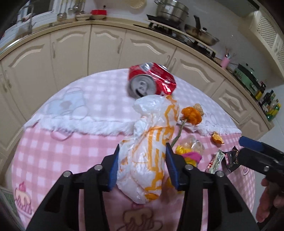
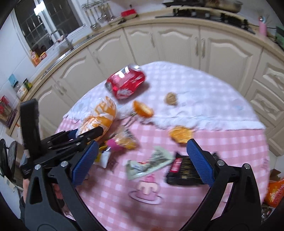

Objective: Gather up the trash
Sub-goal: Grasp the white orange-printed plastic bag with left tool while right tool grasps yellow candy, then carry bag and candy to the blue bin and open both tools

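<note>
My left gripper (image 1: 142,151) is shut on a white and orange plastic bag (image 1: 149,145) lying on the pink checked tablecloth (image 1: 71,147); the bag also shows in the right wrist view (image 2: 101,117). A crushed red can (image 1: 150,80) lies beyond the bag. My right gripper (image 2: 142,149) is open and empty above a silver wrapper (image 2: 149,165) and a black wrapper (image 2: 182,170). Orange peels (image 2: 143,108) (image 2: 181,135) and a walnut shell (image 2: 171,98) lie further on.
Yellow and pink crumpled wrappers (image 1: 188,152) lie right of the bag. Cream kitchen cabinets (image 1: 106,48) curve behind the table, with a stove and pots (image 1: 172,10) on the counter. An orange snack bag (image 2: 274,191) lies off the table at the right.
</note>
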Motion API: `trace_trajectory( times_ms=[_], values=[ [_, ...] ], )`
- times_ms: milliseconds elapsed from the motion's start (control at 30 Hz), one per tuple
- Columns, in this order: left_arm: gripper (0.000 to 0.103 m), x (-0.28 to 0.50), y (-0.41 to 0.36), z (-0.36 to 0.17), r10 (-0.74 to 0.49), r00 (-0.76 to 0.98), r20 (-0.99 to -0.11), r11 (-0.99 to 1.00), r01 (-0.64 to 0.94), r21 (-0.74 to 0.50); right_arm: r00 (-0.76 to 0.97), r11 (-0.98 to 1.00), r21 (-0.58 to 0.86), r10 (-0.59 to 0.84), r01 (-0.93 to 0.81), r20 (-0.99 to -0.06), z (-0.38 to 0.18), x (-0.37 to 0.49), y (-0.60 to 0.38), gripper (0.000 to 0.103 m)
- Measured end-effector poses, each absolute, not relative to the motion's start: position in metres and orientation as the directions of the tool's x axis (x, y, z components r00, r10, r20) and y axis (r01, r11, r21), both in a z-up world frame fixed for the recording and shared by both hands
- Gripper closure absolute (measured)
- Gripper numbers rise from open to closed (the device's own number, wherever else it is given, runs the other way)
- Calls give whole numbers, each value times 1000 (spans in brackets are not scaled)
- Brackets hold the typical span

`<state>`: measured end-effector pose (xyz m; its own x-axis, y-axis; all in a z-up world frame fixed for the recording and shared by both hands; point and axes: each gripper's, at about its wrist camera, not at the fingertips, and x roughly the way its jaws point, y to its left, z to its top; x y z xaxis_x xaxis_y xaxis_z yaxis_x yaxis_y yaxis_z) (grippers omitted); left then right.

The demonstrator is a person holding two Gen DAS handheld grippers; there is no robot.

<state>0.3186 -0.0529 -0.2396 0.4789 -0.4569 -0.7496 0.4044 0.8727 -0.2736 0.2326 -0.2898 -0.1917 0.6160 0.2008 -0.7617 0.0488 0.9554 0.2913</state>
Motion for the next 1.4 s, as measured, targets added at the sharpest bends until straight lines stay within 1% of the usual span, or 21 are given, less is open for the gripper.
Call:
trace_trajectory(
  times_ms=[33, 100, 167, 200, 233, 300, 333, 367, 400, 467, 700, 800, 967, 1100, 1200, 1300, 1400],
  values=[
    [57, 315, -47, -239, -454, 488, -746, 877, 394, -276, 609, 956, 290, 208, 39, -766, -195, 236, -284, 7],
    [57, 306, -33, -236, -442, 512, -736, 888, 364, -280, 584, 955, 296, 228, 21, -779, -206, 246, -271, 15],
    [57, 295, -21, -233, -422, 535, -732, 901, 337, -273, 560, 957, 290, 226, 26, -797, -217, 255, -261, 18],
    [57, 289, -15, -230, -419, 541, -729, 903, 328, -276, 550, 957, 287, 222, 34, -805, -222, 259, -258, 22],
    [57, 282, -10, -229, -412, 551, -725, 908, 316, -276, 538, 954, 297, 228, 44, -811, -229, 263, -256, 24],
    [57, 275, -3, -225, -406, 561, -722, 912, 305, -275, 541, 950, 309, 237, 46, -807, -235, 266, -252, 26],
    [57, 270, 0, -225, -401, 564, -721, 914, 300, -274, 551, 955, 294, 229, 32, -802, -234, 267, -248, 33],
    [57, 265, 3, -225, -404, 561, -723, 913, 296, -280, 551, 949, 314, 256, 12, -794, -234, 267, -246, 57],
    [57, 262, 5, -224, -406, 558, -723, 912, 296, -284, 546, 942, 334, 275, 9, -791, -233, 267, -245, 66],
    [57, 257, 6, -225, -403, 553, -730, 913, 297, -279, 547, 946, 324, 277, -12, -790, -231, 264, -243, 67],
    [57, 243, 4, -223, -401, 547, -735, 914, 294, -279, 574, 899, 436, 380, -43, -725, -221, 245, -261, 68],
    [57, 236, -4, -215, -409, 552, -726, 909, 310, -277, 604, 874, 483, 417, -59, -680, -208, 230, -274, 68],
    [57, 225, -31, -193, -444, 558, -701, 889, 369, -269, 679, 851, 520, 423, -71, -600, -176, 205, -306, 68],
    [57, 217, -64, -174, -484, 555, -676, 864, 425, -270, 757, 848, 528, 381, -57, -530, -146, 172, -349, 68],
    [57, 206, -104, -158, -544, 525, -655, 819, 502, -278, 818, 851, 525, 301, 2, -490, -131, 137, -396, 68],
    [57, 192, -156, -149, -611, 457, -647, 752, 591, -293, 858, 839, 528, 171, 130, -484, -132, 89, -460, 68],
    [57, 173, -217, -149, -657, 377, -653, 678, 674, -293, 860, 801, 532, 42, 274, -508, -144, 42, -518, 68]
  ],
)
